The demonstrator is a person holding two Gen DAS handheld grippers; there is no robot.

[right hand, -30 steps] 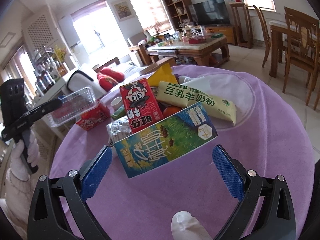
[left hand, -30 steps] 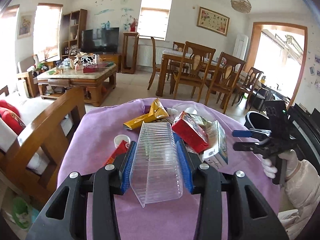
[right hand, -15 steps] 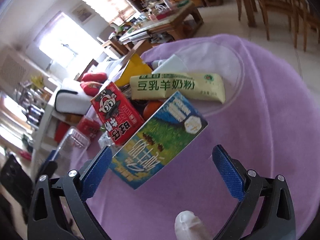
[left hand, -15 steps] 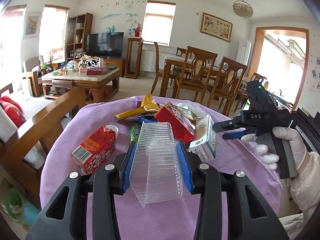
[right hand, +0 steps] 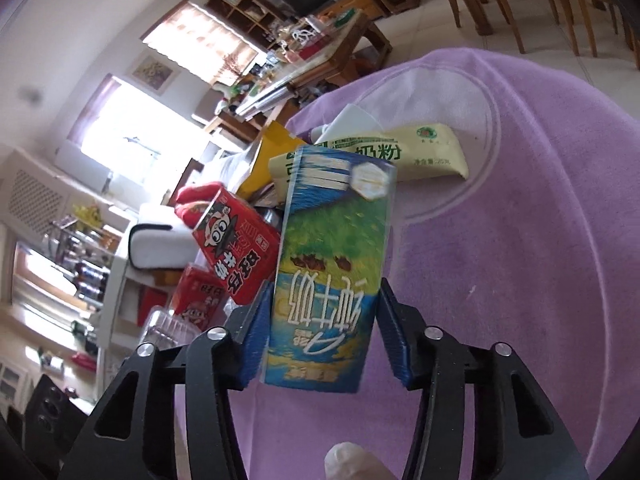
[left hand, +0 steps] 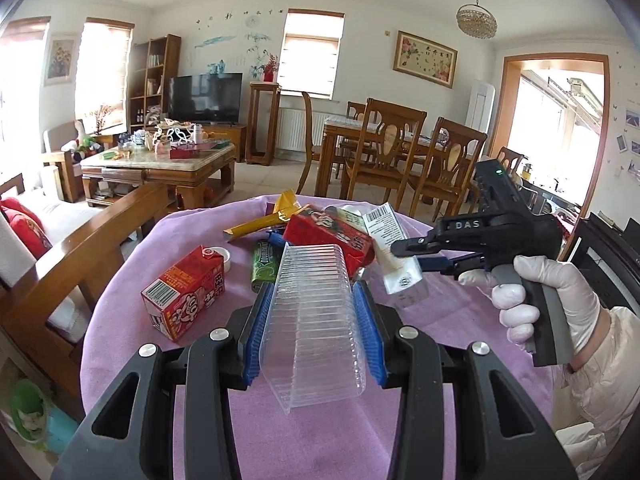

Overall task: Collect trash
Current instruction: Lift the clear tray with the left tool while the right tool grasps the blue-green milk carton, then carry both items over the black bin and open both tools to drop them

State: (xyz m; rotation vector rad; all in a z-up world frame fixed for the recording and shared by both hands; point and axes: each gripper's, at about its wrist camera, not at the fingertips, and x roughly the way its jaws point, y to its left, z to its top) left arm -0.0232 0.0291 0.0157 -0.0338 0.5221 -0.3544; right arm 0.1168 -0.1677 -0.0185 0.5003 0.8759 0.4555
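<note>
Above the purple tablecloth [left hand: 120,304], left gripper [left hand: 314,332] clamps a clear ribbed plastic tray [left hand: 314,320]; right gripper [right hand: 326,334] pinches a blue-green milk carton [right hand: 332,264] beside the red drink carton [right hand: 236,248].

Container [left hand: 316,320] between left gripper [left hand: 316,332] jaws, above table [left hand: 440,420]. Carton [left hand: 184,294] left of it; pile behind. Milk box [right hand: 332,276] between right gripper [right hand: 326,336] jaws; pouch [right hand: 424,156] behind on table.

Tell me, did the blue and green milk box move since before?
Yes. The blue and green milk box has swung upright between the right gripper pads, away from the red carton it lay beside.
</note>
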